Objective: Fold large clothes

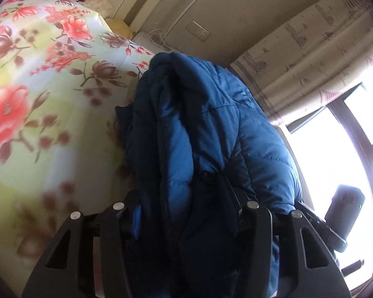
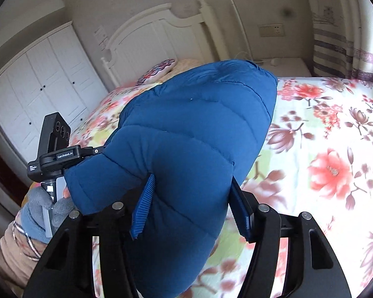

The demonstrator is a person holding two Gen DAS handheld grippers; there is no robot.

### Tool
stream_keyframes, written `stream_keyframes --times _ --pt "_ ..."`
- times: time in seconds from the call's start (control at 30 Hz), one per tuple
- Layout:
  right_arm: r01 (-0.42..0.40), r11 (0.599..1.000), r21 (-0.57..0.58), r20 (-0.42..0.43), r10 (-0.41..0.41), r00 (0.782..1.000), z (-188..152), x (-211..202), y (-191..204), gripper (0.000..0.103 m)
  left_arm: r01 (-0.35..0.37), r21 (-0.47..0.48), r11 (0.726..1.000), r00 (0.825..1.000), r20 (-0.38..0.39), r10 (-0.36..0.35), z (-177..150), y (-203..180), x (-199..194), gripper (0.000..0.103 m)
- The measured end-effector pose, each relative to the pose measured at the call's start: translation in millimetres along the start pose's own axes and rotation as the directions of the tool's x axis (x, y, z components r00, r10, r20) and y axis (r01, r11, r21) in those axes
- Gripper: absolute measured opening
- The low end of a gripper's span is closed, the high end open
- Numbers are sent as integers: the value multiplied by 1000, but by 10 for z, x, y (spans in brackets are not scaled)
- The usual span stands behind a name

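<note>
A blue quilted puffer jacket [image 1: 199, 129] hangs bunched above the floral bed. My left gripper [image 1: 186, 213] is shut on a thick fold of the jacket, which hides its fingertips. My right gripper [image 2: 191, 193] is shut on another padded part of the same jacket [image 2: 194, 129], with the blue ribbed pads [image 2: 143, 211] pressed into its sides. The left gripper's body [image 2: 59, 154] and the gloved hand holding it show at the left of the right wrist view. The right gripper's body [image 1: 343, 213] shows at the right of the left wrist view.
The bed has a floral sheet [image 2: 323, 149] and a patterned pillow [image 2: 159, 70] by the white headboard [image 2: 156, 34]. White wardrobe doors [image 2: 37, 84] stand to the left. A curtain [image 1: 310, 57] and a bright window [image 1: 335, 154] are beside the bed.
</note>
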State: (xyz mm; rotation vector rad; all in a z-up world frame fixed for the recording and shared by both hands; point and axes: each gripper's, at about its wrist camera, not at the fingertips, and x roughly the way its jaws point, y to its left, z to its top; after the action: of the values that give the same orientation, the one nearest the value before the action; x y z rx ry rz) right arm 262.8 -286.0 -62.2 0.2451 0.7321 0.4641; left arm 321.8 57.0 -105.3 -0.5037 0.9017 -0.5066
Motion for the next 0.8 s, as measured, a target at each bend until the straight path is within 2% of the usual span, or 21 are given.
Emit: stream_keyframes --times 0.07,0.13,0.17,0.23,0.27,0.33,0.43,0.47,0.5,0.57,0.6,0.63,0.73,0.8 --pt "33 999 13 9 -33 999 -3 -65 28 66 -15 -1 1000 1000 16 15 -10 -3 -17 56" --pt "113 993 -25 58 -112 992 -59 -281 132 70 -82 39 996 995 58 80 -72 -50 -173 61" --pt "141 989 -42 87 -137 987 -88 -367 181 76 -159 63 985 981 122 151 -152 -120 -345 70" --pt "190 979 -77 181 -173 968 -227 -662 439 86 -227 97 969 948 249 197 -300 -301 -677 86" --pt "194 977 -93 211 -171 962 -283 -769 535 88 -263 125 957 924 318 213 -397 -438 -870 101" --pt "244 962 -119 282 -203 938 -430 -1020 751 92 -337 165 927 878 410 246 -547 -700 -1126 101" --pt "353 927 -127 390 -281 877 -675 -1394 1079 95 -466 205 861 799 515 311 -827 -1173 -1480 101" --pt "379 918 -114 410 -304 860 -758 -1489 1159 96 -506 202 839 772 541 335 -914 -1291 -1570 101" --pt "397 913 -95 425 -323 845 -838 -1565 1217 96 -550 196 812 735 576 359 -1032 -1425 -1659 101" --pt "433 899 -67 440 -363 821 -1010 -1663 1310 96 -598 194 778 680 636 364 -1285 -1627 -1789 101" --pt "449 891 -61 446 -378 811 -1098 -1685 1344 96 -604 199 772 673 647 359 -1372 -1698 -1812 101" --pt "463 885 -56 448 -392 804 -1189 -1702 1379 96 -604 208 769 673 650 353 -1464 -1737 -1821 101" --pt "490 869 -61 437 -418 796 -1339 -1621 1486 96 -591 230 773 701 621 351 -1674 -1795 -1793 101" --pt "520 851 -71 433 -443 785 -1382 -1563 1519 96 -597 232 768 703 613 361 -1759 -1790 -1746 101"
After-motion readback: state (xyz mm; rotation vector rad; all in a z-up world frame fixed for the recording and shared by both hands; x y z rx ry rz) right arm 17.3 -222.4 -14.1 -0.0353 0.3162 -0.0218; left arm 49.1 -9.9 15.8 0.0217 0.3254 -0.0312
